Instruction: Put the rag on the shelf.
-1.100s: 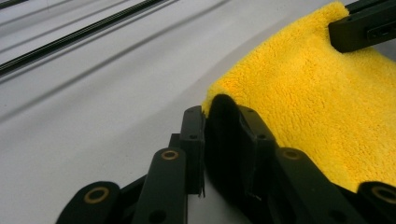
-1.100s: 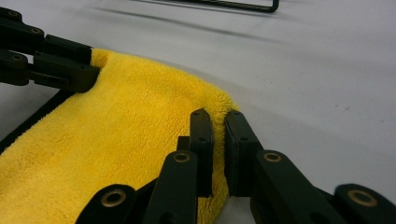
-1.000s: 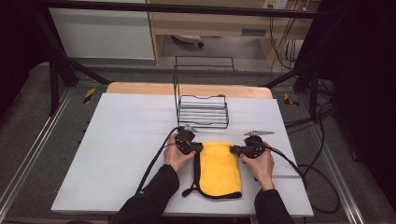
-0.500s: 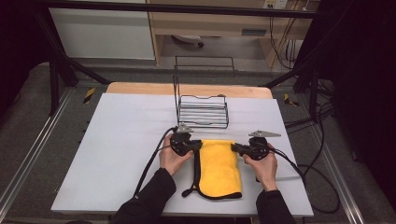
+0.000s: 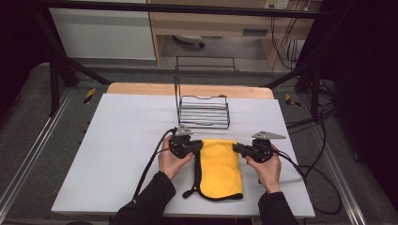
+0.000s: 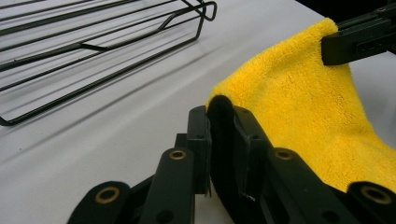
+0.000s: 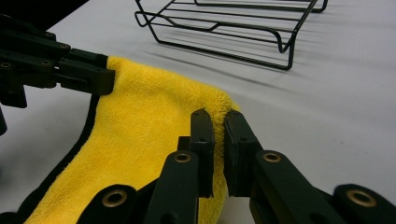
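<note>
- Yellow terry cloth (image 5: 220, 166), edged in black binding, lies on the white table top (image 5: 117, 154) near the person's edge, between the two hands.
- Its far edge is lifted off the surface at both corners; the rest trails back toward the person, and a black loop of binding hangs at its near left corner.
- The left gripper (image 5: 193, 146) is pressed together on the cloth's far left corner; in the left gripper view a fold of the black-bound edge sits pinched between the jaws (image 6: 223, 140).
- The right gripper (image 5: 238, 149) pinches the far right corner; in the right gripper view yellow pile is squeezed between its nearly closed jaws (image 7: 218, 140).
- The left hand (image 5: 171, 161) and the right hand (image 5: 265, 166) grip the gripper bodies, dark sleeves coming in from the bottom edge.
- A grey three-cornered plate (image 5: 268, 135) tops the right gripper; cables trail from both toward the table's near side.
- A black wire rack (image 5: 204, 111) stands on the table just beyond the cloth, apart from it, with a tall wire frame rising at its back.
- A strip of wooden board (image 5: 141, 89) shows at the table's far edge.
- No brand, label or legible writing can be made out on the cloth, grippers or rack.
</note>
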### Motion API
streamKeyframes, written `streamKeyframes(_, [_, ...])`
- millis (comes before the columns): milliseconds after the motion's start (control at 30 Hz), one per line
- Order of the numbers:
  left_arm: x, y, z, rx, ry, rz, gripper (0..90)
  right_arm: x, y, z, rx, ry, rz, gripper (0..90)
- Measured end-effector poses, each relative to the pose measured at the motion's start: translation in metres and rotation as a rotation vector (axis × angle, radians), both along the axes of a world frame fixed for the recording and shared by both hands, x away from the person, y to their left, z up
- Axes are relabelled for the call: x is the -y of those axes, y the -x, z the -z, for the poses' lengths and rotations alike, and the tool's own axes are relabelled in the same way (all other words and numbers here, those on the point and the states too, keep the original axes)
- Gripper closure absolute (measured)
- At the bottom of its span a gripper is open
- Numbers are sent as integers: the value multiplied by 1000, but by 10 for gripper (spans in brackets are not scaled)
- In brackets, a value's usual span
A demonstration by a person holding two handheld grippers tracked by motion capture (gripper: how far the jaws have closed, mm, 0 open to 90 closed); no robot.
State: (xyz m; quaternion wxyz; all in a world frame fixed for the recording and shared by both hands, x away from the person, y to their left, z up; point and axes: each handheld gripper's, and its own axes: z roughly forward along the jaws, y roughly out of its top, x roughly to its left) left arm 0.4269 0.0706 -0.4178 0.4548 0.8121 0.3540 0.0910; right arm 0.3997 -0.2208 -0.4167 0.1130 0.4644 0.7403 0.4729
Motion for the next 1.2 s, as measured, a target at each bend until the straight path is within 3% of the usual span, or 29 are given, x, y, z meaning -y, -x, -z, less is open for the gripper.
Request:
streamKeyframes(633, [-7,21,-26,94,43,13,783,-2,16,-25,82,-11,-16,841])
streamKeyframes(1200, [-12,32,-49,148,103,6,789,-3,28,-48,160,-31,-15,845])
